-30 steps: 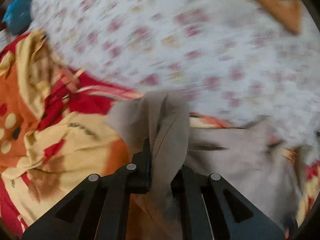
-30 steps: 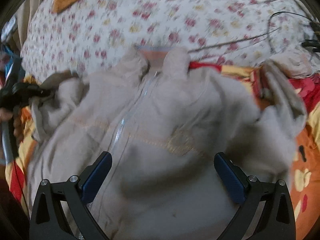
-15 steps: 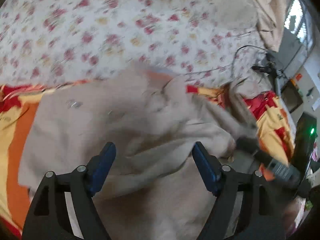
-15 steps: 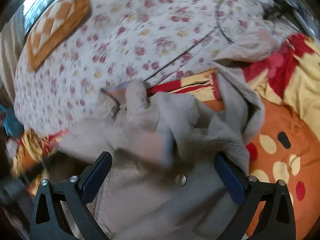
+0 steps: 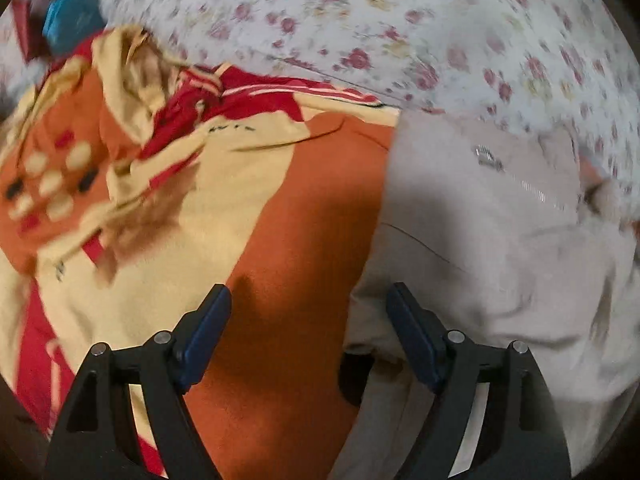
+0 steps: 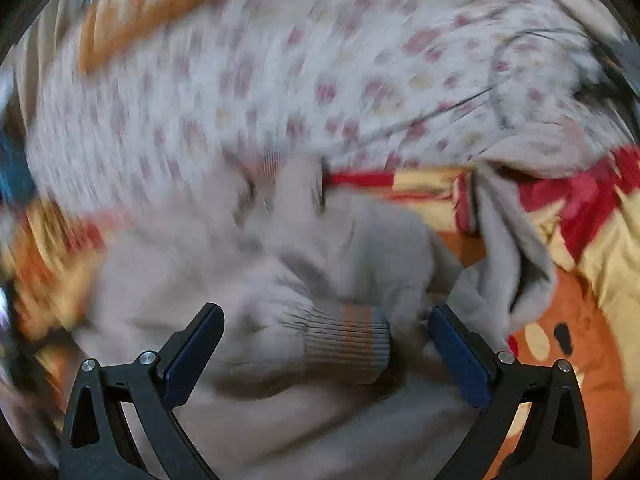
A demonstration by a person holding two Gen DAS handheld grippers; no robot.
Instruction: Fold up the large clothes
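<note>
so the beige zip jacket (image 6: 248,280) has one sleeve cuff (image 6: 348,344) folded in, the other sleeve (image 6: 508,240) splayed; left gripper (image 5: 308,332), jaws just opened, and right gripper (image 6: 326,340) gape empty.

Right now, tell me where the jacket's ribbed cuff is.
In the right wrist view, the ribbed cuff lies on the beige jacket, low in the frame, between the open right gripper's fingers.

Left gripper (image 5: 308,324): matte black triangulated arms with cut-out windows, silver pivot screws (image 5: 163,337), dark blue pads on the fingers (image 5: 208,334). Right gripper (image 6: 326,344): same build, black frame, silver screws (image 6: 505,357), blue-padded fingers (image 6: 456,354).
</note>
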